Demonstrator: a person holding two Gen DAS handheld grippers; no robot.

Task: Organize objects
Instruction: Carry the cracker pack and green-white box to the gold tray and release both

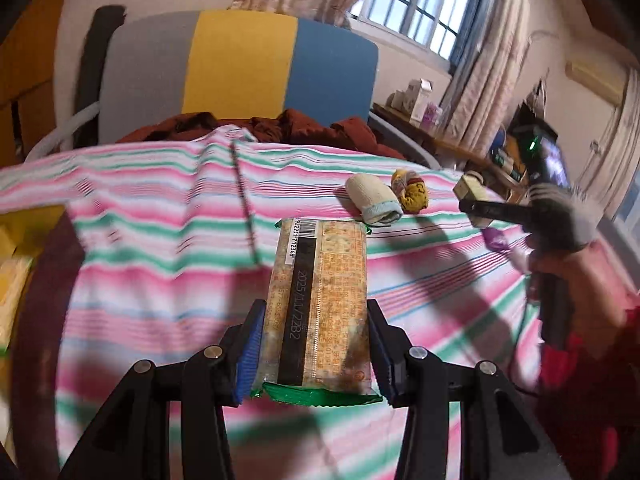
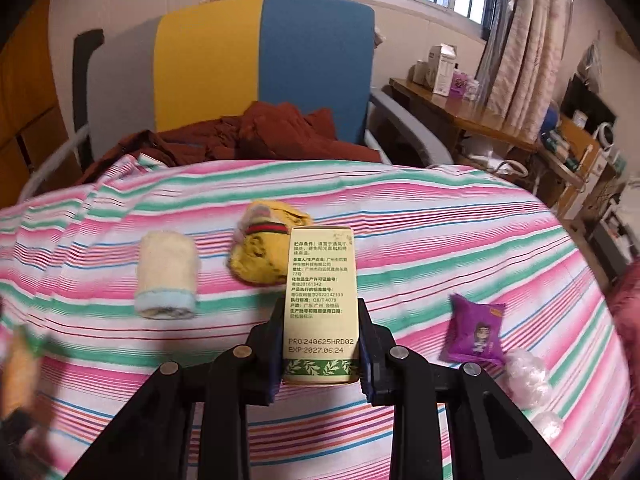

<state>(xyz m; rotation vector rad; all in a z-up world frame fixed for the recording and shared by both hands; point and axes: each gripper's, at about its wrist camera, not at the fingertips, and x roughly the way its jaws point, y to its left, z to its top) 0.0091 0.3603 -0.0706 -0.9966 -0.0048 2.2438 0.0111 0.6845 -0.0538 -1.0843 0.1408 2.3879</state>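
Note:
My left gripper is shut on a long cracker packet with green crimped ends, held above the striped cloth. My right gripper is shut on a cream carton with a green leaf band and printed text. In the left wrist view that carton and a gloved hand show at the right. A rolled cream sock and a yellow rolled sock lie on the cloth beyond the carton. A purple snack packet lies to the right.
A grey, yellow and blue chair back stands behind the table with a rust-red garment on its seat. A wooden desk with boxes is at the right. Clear wrapped items lie near the purple packet. Yellow things sit at the left edge.

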